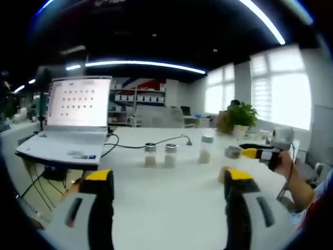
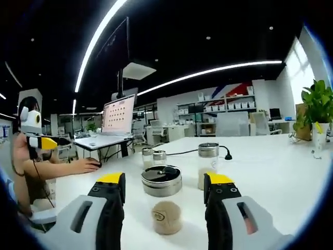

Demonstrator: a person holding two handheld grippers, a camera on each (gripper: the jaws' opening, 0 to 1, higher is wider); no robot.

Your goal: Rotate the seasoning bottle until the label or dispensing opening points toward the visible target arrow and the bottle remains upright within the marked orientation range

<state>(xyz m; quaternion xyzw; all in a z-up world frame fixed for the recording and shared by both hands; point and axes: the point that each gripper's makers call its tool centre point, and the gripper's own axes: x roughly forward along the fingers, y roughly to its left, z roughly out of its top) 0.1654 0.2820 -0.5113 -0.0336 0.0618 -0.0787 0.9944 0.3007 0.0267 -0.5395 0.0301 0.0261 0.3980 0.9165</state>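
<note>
Left gripper view: left gripper (image 1: pixel 169 187) hovers over the white table (image 1: pixel 171 208), jaws spread wide with nothing between them. Beyond its tips stand two small seasoning jars (image 1: pixel 160 154) side by side, and a taller jar (image 1: pixel 206 148) to their right. Further right, the right gripper (image 1: pixel 244 153) reaches in beside a metal-lidded seasoning bottle (image 1: pixel 232 152); whether it touches cannot be told. An open laptop (image 1: pixel 73 122) sits left of the small jars, a cable running from it. A potted plant (image 1: pixel 240 117) stands behind the taller jar.

Right gripper view: right gripper (image 2: pixel 165 194) has its jaws parted on either side of the seasoning bottle (image 2: pixel 163 203), which stands upright on the table (image 2: pixel 276 172); contact with the glass cannot be confirmed. Behind the bottle are the taller jar (image 2: pixel 208 164) and two small jars (image 2: pixel 154 156). The left gripper (image 2: pixel 44 142) appears far left of the bottle.
</note>
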